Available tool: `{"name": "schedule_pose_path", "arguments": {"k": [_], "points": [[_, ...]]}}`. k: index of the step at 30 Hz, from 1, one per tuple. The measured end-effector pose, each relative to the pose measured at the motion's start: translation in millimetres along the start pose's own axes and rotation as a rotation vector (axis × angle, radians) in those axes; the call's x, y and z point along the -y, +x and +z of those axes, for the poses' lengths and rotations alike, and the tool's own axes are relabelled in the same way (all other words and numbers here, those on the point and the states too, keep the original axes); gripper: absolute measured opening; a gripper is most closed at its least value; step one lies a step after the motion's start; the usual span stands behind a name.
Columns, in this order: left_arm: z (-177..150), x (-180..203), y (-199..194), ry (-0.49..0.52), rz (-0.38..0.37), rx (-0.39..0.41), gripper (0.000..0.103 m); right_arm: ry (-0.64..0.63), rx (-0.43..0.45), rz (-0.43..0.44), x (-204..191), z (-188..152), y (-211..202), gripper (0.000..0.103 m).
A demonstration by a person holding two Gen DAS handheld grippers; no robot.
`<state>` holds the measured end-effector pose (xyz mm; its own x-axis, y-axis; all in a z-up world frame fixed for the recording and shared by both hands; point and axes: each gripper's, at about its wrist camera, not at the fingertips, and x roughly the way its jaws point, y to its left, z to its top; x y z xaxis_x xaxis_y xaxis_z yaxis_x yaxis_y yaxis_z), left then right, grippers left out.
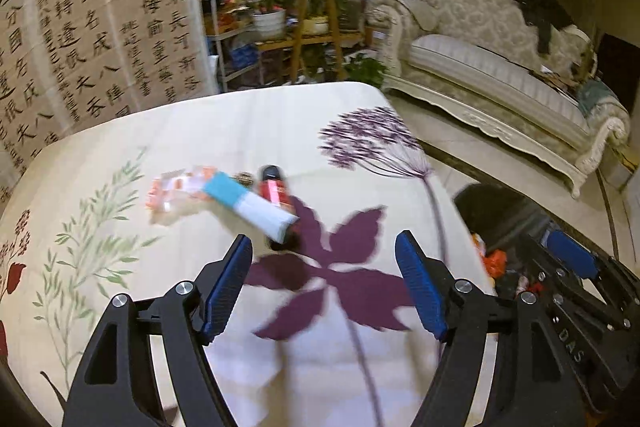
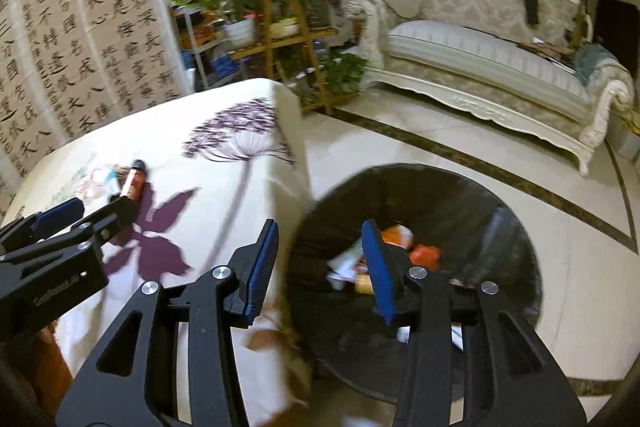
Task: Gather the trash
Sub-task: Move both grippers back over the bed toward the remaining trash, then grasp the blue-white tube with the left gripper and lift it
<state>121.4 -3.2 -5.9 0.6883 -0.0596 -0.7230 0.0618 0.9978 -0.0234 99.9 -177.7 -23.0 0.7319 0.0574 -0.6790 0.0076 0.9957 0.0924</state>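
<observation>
A blue-and-white tube (image 1: 252, 207), a red small bottle (image 1: 276, 193) and a crumpled orange-and-clear wrapper (image 1: 176, 189) lie together on the flowered tablecloth (image 1: 160, 147). My left gripper (image 1: 324, 259) is open and empty, just short of the tube. My right gripper (image 2: 320, 247) is open and empty above the black trash bin (image 2: 460, 195), which holds orange and white trash (image 2: 424, 253). The red bottle also shows in the right wrist view (image 2: 135, 181). The bin stands on the floor at the table's right edge (image 1: 500, 211).
A calligraphy screen (image 1: 88, 39) stands behind the table. Plant shelves (image 1: 304, 23) and a cream sofa (image 1: 500, 67) line the far side. Tiled floor (image 2: 560, 247) surrounds the bin. The left gripper's body (image 2: 60, 239) shows at the right wrist view's left.
</observation>
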Motion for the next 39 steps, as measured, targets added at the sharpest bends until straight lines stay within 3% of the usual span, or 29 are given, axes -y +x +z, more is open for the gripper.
{"name": "schedule_pose_path", "arguments": {"k": [12,19,39], "points": [[29,-40,39,-0.050,0.044,-0.039,0.073,-0.061,-0.011,0.069,-46,15,16,0.043],[16,-55,45,-0.067,0.044,-0.085,0.073,-0.075,-0.030,0.078,-56,12,21,0.043],[7,-78,40,-0.102,0.043,-0.092,0.073,-0.110,-0.052,0.094,-81,10,31,0.043]]}}
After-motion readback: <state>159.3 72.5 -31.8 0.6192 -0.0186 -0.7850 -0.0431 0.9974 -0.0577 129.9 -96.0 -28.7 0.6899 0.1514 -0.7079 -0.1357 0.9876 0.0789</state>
